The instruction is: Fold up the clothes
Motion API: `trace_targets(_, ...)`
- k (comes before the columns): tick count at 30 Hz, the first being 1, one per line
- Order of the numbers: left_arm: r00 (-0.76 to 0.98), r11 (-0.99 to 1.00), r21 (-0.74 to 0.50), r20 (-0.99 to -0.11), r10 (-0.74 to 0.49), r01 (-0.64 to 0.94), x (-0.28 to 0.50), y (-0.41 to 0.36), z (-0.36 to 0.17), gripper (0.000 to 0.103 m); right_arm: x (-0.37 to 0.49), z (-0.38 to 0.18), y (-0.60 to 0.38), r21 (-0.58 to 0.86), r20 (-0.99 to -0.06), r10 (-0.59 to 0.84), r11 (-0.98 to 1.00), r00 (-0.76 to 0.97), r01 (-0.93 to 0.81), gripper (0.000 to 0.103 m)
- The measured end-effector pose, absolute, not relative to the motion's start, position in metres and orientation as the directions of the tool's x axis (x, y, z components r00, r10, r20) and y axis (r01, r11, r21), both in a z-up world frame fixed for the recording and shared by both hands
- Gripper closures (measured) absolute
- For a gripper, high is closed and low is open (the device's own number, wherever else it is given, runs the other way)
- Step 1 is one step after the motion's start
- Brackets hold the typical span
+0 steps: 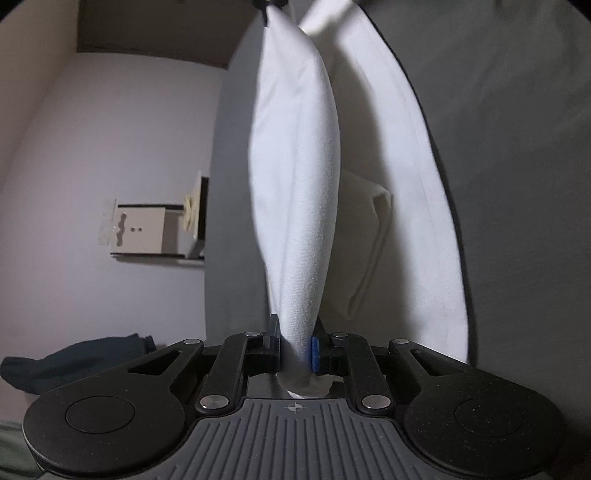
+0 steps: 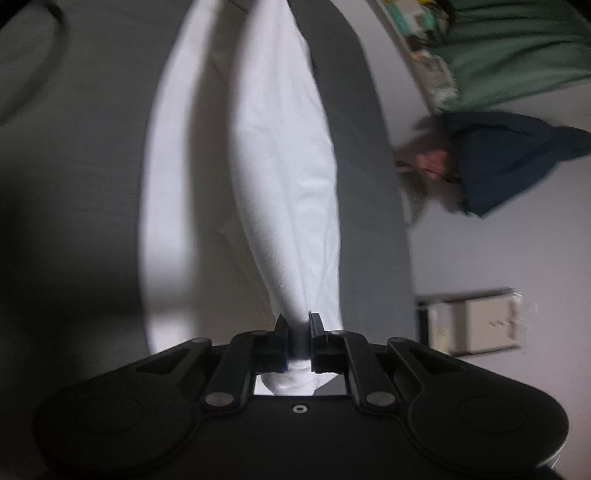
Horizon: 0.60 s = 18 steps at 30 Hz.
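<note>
A white garment (image 1: 295, 177) stretches taut between both grippers above a grey surface (image 1: 517, 147). My left gripper (image 1: 297, 347) is shut on one bunched corner of it, the cloth pinched between the black and blue pads. In the right wrist view the same white garment (image 2: 284, 177) runs away from my right gripper (image 2: 298, 341), which is shut on another bunched corner. More of the white cloth (image 1: 406, 184) lies flat on the grey surface beneath the lifted edge, with a folded part (image 1: 369, 236) showing. At the far end of the cloth a dark tip of the other gripper (image 1: 267, 5) shows.
A dark blue garment (image 1: 74, 362) lies on the pale floor, also seen as a dark blue garment (image 2: 517, 158) in the right wrist view. A white box (image 1: 147, 229) sits on the floor, the same white box (image 2: 480, 321) beside the grey surface. Green fabric (image 2: 517, 55) lies farther off.
</note>
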<state>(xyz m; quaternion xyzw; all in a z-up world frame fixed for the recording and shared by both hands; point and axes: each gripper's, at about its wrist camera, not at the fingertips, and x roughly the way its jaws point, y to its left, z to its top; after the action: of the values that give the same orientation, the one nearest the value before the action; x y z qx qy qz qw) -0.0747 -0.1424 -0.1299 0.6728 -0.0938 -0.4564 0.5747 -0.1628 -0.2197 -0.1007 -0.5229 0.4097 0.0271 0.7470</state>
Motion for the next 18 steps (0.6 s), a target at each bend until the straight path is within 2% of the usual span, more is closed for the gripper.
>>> trace_targets(7, 0.478, -0.42, 0.775, -0.625, -0.617, 0.472, -0.09, -0.13, -0.145, 0.089, -0.167, -0.118, -0.22, -0.622, -0.78, -0.317, 0.479, 0.539, -0.619, 0.093)
trace_targets(13, 0.452, -0.421, 0.739, -0.662, -0.597, 0.526, -0.081, -0.127, -0.151, 0.089, -0.166, -0.129, -0.223, -0.573, -0.819, -0.287, 0.474, 0.497, -0.669, 0.092)
trace_targets(14, 0.449, -0.423, 0.735, -0.666, -0.595, 0.53, -0.079, -0.126, -0.15, 0.088, -0.166, -0.129, -0.224, -0.57, -0.821, -0.287, 0.476, 0.494, -0.67, 0.086)
trace_targets(15, 0.447, -0.425, 0.732, -0.67, -0.593, 0.532, -0.075, -0.125, -0.151, 0.088, -0.167, -0.13, -0.225, -0.564, -0.825, -0.289, 0.48, 0.486, -0.672, 0.072)
trace_targets(16, 0.45, -0.429, 0.735, -0.668, -0.593, 0.526, -0.074, -0.125, -0.15, 0.083, -0.168, -0.13, -0.226, -0.56, -0.828, -0.295, 0.482, 0.477, -0.674, 0.066)
trace_targets(18, 0.463, -0.432, 0.739, -0.666, -0.585, 0.518, -0.071, -0.122, -0.148, 0.066, -0.172, -0.126, -0.229, -0.539, -0.841, -0.28, 0.507, 0.462, -0.673, 0.064)
